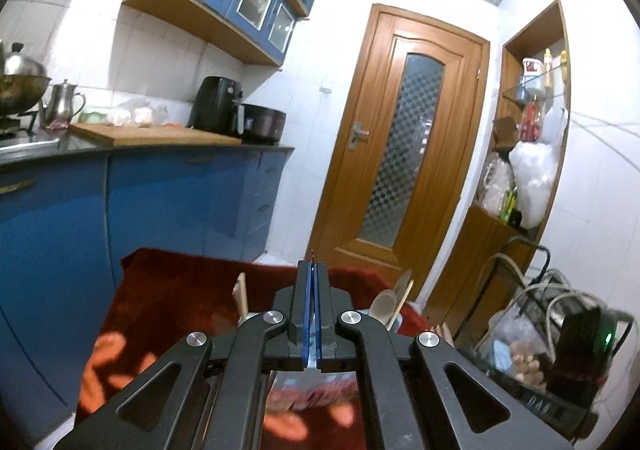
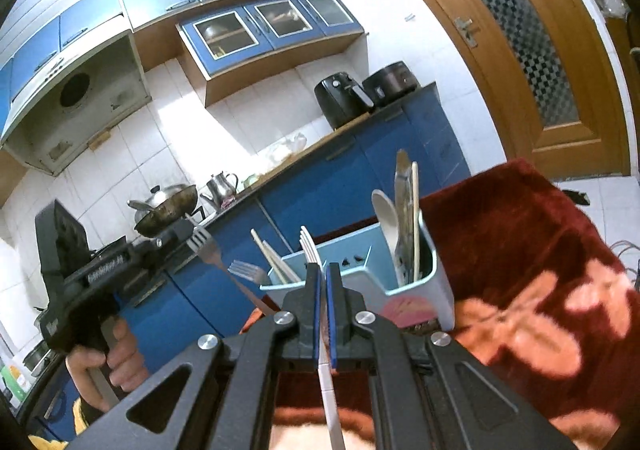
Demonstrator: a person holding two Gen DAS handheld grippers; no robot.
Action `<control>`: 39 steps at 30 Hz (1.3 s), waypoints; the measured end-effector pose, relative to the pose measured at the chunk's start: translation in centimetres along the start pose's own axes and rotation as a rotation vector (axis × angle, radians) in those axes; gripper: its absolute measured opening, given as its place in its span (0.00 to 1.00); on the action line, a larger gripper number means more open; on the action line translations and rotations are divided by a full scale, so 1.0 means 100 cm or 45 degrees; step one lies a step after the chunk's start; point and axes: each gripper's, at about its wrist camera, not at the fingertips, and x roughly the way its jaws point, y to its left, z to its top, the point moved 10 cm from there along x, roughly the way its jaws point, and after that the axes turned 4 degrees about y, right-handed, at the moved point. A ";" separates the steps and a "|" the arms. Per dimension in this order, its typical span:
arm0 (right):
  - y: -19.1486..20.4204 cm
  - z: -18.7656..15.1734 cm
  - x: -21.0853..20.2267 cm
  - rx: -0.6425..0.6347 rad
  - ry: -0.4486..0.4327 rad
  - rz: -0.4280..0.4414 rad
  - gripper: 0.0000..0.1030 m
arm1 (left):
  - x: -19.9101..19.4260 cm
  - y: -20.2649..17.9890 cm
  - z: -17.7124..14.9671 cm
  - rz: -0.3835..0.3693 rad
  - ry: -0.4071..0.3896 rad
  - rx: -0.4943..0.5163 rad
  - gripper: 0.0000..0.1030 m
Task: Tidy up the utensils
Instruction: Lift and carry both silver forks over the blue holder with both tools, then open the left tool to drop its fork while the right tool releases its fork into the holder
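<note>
Blue-cabinet kitchen, wooden door point(image 1: 400, 129) at right of frame; red floral cloth point(image 2: 540, 270) covers the surface below. Your right gripper point(image 2: 323, 274), lower centre, is clamped on a white fork point(image 2: 310, 248), tines up. Your left gripper point(image 2: 182, 232), at left, pinches a metal fork point(image 2: 208, 250). Light blue utensil holder point(image 2: 360, 270), centre frame, just behind the white fork, holds chopsticks point(image 2: 272, 256), a white spoon point(image 2: 386, 215), and another fork point(image 2: 248, 272) leans at its left edge.

A dark red blanket with orange flowers point(image 2: 540, 270) covers the counter. On it, toward its far left part, stands a light blue utensil holder point(image 2: 360, 278), upright, with several utensils inside.
</note>
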 end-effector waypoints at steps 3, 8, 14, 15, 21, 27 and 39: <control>-0.004 0.006 0.001 0.001 -0.013 0.002 0.04 | 0.005 -0.003 0.017 -0.037 0.000 -0.016 0.01; -0.011 0.013 0.005 0.008 -0.028 -0.001 0.04 | 0.012 -0.007 0.040 -0.047 -0.031 -0.023 0.01; -0.017 0.022 0.010 -0.004 -0.044 -0.014 0.04 | 0.030 0.002 0.052 -0.059 -0.043 -0.085 0.01; -0.018 0.024 0.011 -0.008 -0.049 -0.019 0.04 | 0.032 0.003 0.053 -0.064 -0.044 -0.096 0.01; -0.018 0.037 0.019 -0.014 -0.079 -0.026 0.04 | 0.043 0.000 0.063 -0.077 -0.056 -0.098 0.01; -0.013 0.061 0.033 -0.070 -0.167 -0.050 0.04 | 0.059 0.008 0.053 -0.051 -0.030 -0.101 0.01; -0.020 0.087 0.090 -0.167 -0.282 -0.121 0.04 | 0.086 0.027 0.001 -0.012 0.082 -0.097 0.01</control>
